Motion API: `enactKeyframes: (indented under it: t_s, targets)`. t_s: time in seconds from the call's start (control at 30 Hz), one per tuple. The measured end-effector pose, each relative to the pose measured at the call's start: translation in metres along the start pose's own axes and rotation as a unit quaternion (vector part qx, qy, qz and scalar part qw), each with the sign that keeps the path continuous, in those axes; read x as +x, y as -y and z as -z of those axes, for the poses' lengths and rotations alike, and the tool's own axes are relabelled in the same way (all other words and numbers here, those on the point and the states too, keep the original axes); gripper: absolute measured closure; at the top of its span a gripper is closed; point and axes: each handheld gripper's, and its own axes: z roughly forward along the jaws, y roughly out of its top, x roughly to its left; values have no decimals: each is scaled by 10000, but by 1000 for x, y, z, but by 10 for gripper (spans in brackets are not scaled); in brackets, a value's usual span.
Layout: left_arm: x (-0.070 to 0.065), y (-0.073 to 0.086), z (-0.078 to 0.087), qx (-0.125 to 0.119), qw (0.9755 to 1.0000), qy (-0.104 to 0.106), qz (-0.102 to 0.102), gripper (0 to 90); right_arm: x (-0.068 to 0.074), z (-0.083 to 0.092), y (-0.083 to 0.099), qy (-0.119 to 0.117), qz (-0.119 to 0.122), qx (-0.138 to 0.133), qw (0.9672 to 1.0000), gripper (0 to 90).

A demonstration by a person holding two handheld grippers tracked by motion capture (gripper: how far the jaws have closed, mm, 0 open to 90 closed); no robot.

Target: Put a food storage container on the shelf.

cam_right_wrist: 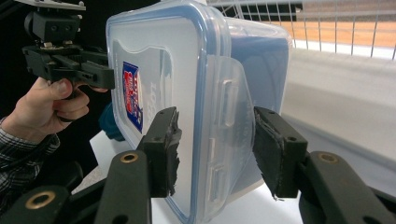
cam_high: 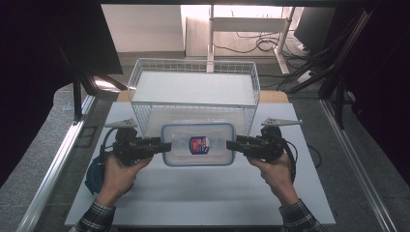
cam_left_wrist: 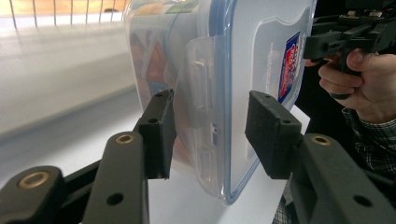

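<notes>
Two grippers share one load: the left gripper (cam_high: pixel 164 146) and the right gripper (cam_high: pixel 231 144) each clamp an end of the lidded plastic container (cam_high: pixel 198 144), jaws above and below its latch flaps. It hangs level between them, apparently raised off the white table (cam_high: pixel 193 198), just in front of the wire basket (cam_high: pixel 193 89). Judging from this, the pick-up is done; carrying it over the basket's near wall and lowering it inside remain.
</notes>
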Motion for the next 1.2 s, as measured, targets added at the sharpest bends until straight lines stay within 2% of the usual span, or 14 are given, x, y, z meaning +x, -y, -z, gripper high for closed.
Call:
enactKeyframes:
  t_s: [0.37, 0.43, 0.6, 0.63, 0.93, 0.97, 1.2]
  targets:
    - [14, -43, 7, -73, 9999, -70, -76, 533, -11, -11, -44, -68, 87, -233, 9997, 518]
    - [17, -52, 8, -78, 9999, -104, -97, 533, -12, -12, -47, -76, 91, -233, 9997, 518]
    - [24, -68, 9, -142, 9998, -97, -82, 534, -19, -17, -62, -84, 31, -275, 9996, 518]
    - [26, -75, 9, -181, 9998, -84, -71, 535, -21, -18, -68, -84, 33, -305, 9995, 518]
    - [37, -102, 12, -255, 9996, -85, -110, 536, -26, -23, -95, -47, 32, -360, 9993, 518]
    - [40, -109, 12, -281, 9996, -76, -69, 537, -28, -25, -102, -52, 2, -360, 9993, 519]
    - [50, -126, 9, -299, 9995, -44, -44, 538, -36, -30, -118, -31, -1, -365, 9993, 518]
